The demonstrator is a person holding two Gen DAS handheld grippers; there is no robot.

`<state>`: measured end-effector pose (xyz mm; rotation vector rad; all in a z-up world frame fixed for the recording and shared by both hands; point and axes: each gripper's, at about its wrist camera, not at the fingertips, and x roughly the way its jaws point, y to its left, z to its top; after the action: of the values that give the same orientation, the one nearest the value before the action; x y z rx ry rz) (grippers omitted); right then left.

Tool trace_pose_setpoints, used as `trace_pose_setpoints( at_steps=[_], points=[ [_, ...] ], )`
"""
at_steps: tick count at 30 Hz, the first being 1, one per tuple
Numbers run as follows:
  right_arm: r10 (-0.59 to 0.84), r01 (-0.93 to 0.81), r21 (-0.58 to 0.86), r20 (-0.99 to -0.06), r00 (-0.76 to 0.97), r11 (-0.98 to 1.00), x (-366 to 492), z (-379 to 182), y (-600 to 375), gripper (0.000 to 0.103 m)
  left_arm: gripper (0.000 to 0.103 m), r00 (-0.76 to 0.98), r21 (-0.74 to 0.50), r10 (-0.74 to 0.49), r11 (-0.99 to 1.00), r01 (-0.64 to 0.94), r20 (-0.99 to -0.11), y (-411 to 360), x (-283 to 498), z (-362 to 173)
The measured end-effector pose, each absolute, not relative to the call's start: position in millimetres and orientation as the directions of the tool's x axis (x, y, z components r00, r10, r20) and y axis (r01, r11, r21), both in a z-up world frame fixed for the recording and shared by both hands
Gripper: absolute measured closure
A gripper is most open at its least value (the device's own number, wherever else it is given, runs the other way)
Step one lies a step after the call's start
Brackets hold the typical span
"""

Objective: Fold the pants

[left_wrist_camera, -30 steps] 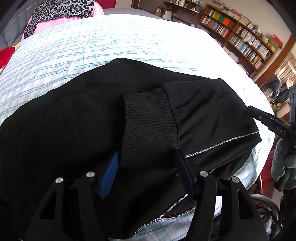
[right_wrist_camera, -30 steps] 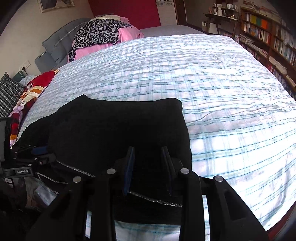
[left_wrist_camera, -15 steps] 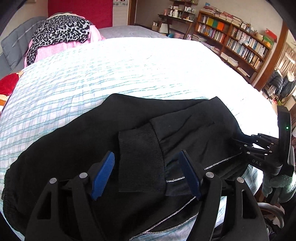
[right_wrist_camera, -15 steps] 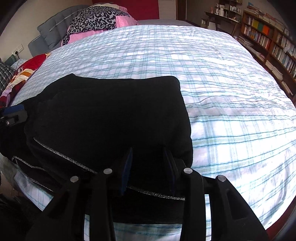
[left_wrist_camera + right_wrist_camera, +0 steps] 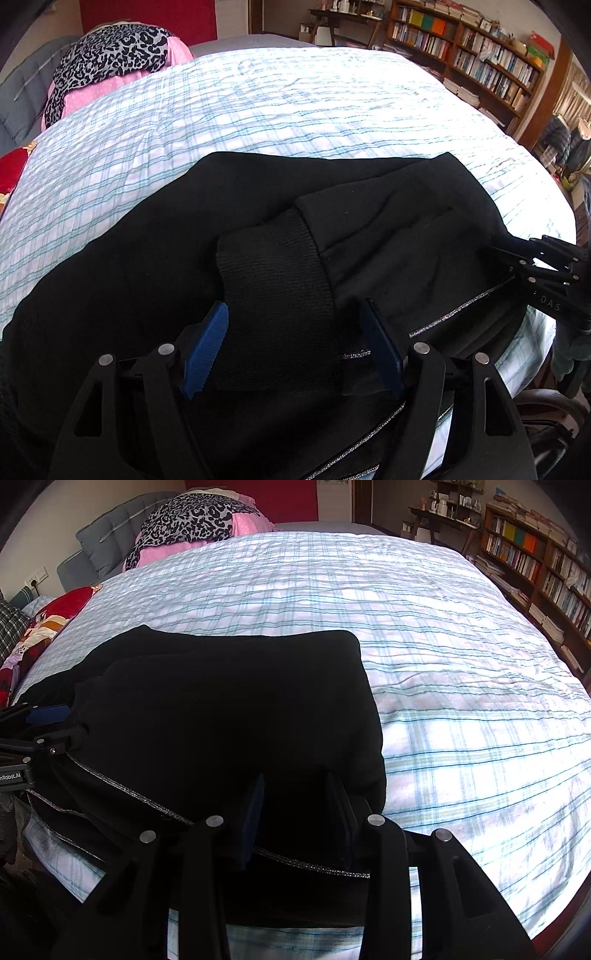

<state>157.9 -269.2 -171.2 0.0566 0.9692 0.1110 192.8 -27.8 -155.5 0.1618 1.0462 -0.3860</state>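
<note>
Black pants (image 5: 147,277) lie folded near the front edge of the bed, a silver stripe along their seam. A ribbed cuff (image 5: 273,295) lies on top, between the blue pads of my left gripper (image 5: 293,347). Its jaws are opening and the pads stand clear of the cuff's sides. In the right wrist view the pants (image 5: 221,709) form a flat rectangle. My right gripper (image 5: 297,812) sits low on their near right corner, jaws partly apart with black fabric between them and no pinch visible. Each gripper shows in the other's view: right (image 5: 517,258), left (image 5: 48,723).
A plaid bedcover (image 5: 443,664) stretches beyond and to the right of the pants. Leopard and pink pillows (image 5: 110,55) lie at the head, and a red patterned cushion (image 5: 48,627) at the left. Bookshelves (image 5: 480,55) line the right wall. A chair (image 5: 546,406) stands at the bed's near corner.
The left pads, earlier pressed on the cuff, have spread and let it go, and the left gripper has drawn back. The right gripper sank with the pants' edge onto the bed.
</note>
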Motion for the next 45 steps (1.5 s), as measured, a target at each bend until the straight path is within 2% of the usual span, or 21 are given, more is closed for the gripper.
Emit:
trace_pose_setpoints(
  at_steps=[10,14,23,32,38,42,45],
  points=[
    [0.098,-0.061,0.077,-0.821,0.562,0.995,158,-169,-267,0.065,0.025,0.456,-0.070,-0.248,0.926,0.371,-0.855,-22,187,-166],
    [0.102,-0.058,0.084,-0.812,0.575,0.995,156,-158,-261,0.048,0.022,0.472,-0.073,-0.251,0.929,0.362,-0.845,-17,183,-159],
    [0.139,-0.111,0.089,-0.772,0.621,0.990,151,-131,-230,0.048,0.020,0.524,-0.072,-0.253,0.937,0.341,-0.813,5,172,-130],
    [0.256,-0.292,0.083,-0.740,0.622,0.953,154,-109,-163,0.038,0.015,0.555,-0.090,-0.223,0.963,0.256,-0.802,54,161,-106],
    [0.370,-0.453,0.067,-0.688,0.624,0.889,146,-88,-97,0.035,0.012,0.599,-0.046,-0.139,0.985,0.168,-0.789,100,148,-90],
    [0.454,-0.569,0.046,-0.656,0.603,0.821,135,-78,-47,0.025,0.011,0.640,-0.049,-0.084,0.996,0.072,-0.764,144,142,-73],
    [0.516,-0.641,0.054,-0.646,0.562,0.766,127,-73,-13,0.025,0.011,0.666,-0.050,-0.033,0.999,-0.006,-0.745,178,138,-61]
  ],
)
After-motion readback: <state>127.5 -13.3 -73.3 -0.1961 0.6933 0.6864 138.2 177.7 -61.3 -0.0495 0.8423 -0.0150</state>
